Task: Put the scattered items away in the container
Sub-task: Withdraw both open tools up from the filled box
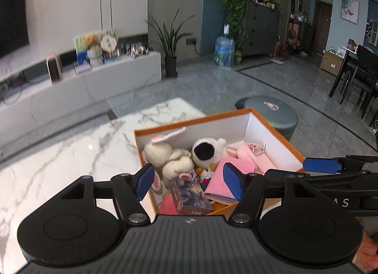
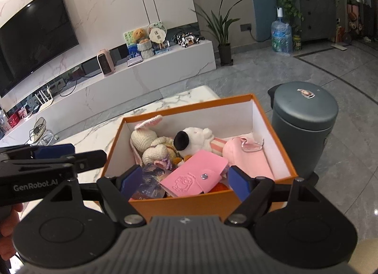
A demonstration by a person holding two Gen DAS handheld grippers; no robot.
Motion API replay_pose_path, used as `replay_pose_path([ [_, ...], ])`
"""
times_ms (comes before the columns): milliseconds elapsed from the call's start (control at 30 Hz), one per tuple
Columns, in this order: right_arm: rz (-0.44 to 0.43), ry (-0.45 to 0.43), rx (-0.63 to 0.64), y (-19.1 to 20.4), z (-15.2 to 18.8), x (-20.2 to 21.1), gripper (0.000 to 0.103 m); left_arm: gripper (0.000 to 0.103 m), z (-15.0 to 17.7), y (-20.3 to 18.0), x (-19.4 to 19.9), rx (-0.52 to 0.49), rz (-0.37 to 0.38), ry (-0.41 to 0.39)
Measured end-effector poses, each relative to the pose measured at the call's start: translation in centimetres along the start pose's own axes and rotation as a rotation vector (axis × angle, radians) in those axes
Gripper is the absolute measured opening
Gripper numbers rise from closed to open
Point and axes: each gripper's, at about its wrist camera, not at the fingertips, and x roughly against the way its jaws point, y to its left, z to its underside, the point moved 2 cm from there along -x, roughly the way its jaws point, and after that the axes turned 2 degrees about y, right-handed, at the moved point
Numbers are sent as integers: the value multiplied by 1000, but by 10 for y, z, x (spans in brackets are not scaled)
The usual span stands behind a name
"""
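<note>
Toys and small pouches fill the orange box (image 2: 212, 203), which sits on the marble surface (image 1: 70, 146) near its right edge, just beside a grey bin (image 2: 304, 113) on the floor. Inside we see a crocheted rabbit (image 2: 147, 140) at the far left, a white plush with a black patch (image 2: 191, 138) in the middle, a pink pouch with a metal clip (image 2: 241, 153) to the right, and nearer us a pink snap wallet (image 2: 196, 177) lying over a printed card box (image 2: 151, 181). We hold both tools above the near side of the box. The left gripper (image 1: 189, 183) has its fingers apart with nothing between them, and the right gripper (image 2: 186, 181) likewise stands with fingers spread and empty. The stretch of surface left of the box looks bare in both views, so we judge the tidying nearly or fully done. What lies behind us or under the tools we cannot tell, so a last check for strays may remain.
</note>
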Motion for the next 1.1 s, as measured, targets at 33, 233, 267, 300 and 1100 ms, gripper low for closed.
replay_pose_path([
  [33,5,-6,1,1,1,5,82,78,0,-2,6,-7,-6,-16],
  [233,16,-44,-1,5,6,32,82,85,1,-12,35,-31,-41,-90],
  [267,19,-51,1,7,6,37,82,87,1,-13,39,-32,-46,-102],
  [300,21,-58,4,8,7,41,82,87,1,-14,43,-31,-50,-114],
  [1100,124,18,32,27,57,58,90,89,62,-8,49,20,-132,-28],
])
